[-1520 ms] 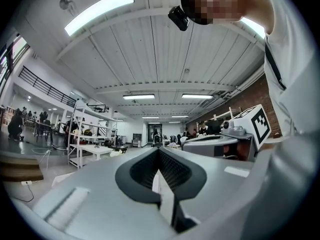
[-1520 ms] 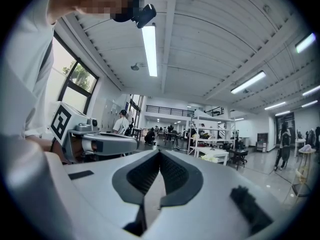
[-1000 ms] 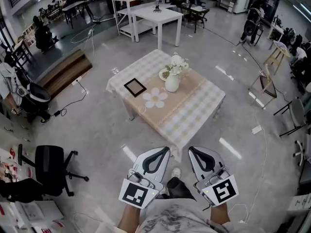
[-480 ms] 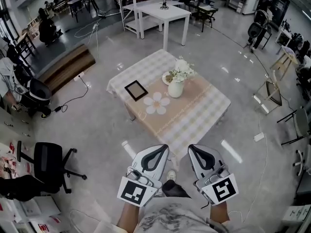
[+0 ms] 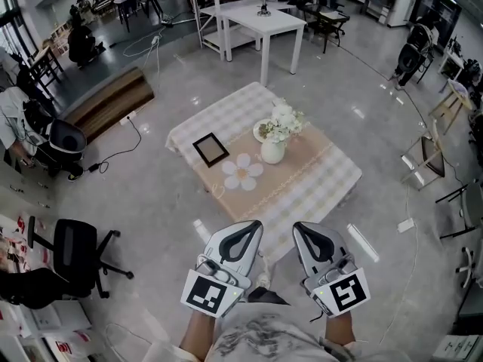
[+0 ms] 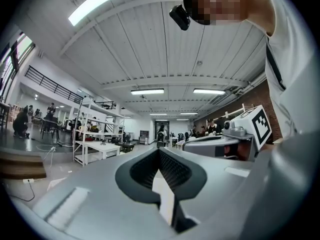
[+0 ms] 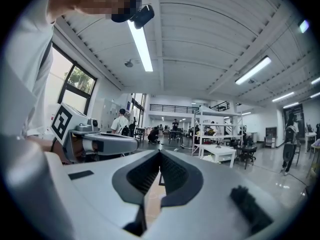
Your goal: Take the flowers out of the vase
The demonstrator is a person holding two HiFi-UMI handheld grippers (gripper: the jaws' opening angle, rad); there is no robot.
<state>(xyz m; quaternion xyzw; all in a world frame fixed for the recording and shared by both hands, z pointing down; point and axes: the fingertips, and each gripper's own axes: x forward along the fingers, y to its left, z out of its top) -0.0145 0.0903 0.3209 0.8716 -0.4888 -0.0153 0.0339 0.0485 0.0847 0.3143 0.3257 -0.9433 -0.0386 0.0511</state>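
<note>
A white vase (image 5: 272,151) holding white flowers (image 5: 284,119) stands on a low table with a checked cloth (image 5: 317,187), well ahead of me. My left gripper (image 5: 254,225) and right gripper (image 5: 299,227) are held side by side in front of my body, short of the table's near edge and pointing level toward it. Both are shut with nothing between the jaws. In the left gripper view the closed left gripper (image 6: 159,150) points across the hall. The right gripper view shows the same closed right gripper (image 7: 160,152). Neither gripper view shows the vase.
On the table lie a black picture frame (image 5: 210,149), a flower-shaped mat (image 5: 242,173) and a plate (image 5: 261,131) behind the vase. A black office chair (image 5: 75,251) stands at the left, a white table (image 5: 264,19) farther back, and cables run over the floor.
The table and vase have come somewhat nearer and shifted right in the head view as I walk toward them. Both grippers stay shut and side by side.
</note>
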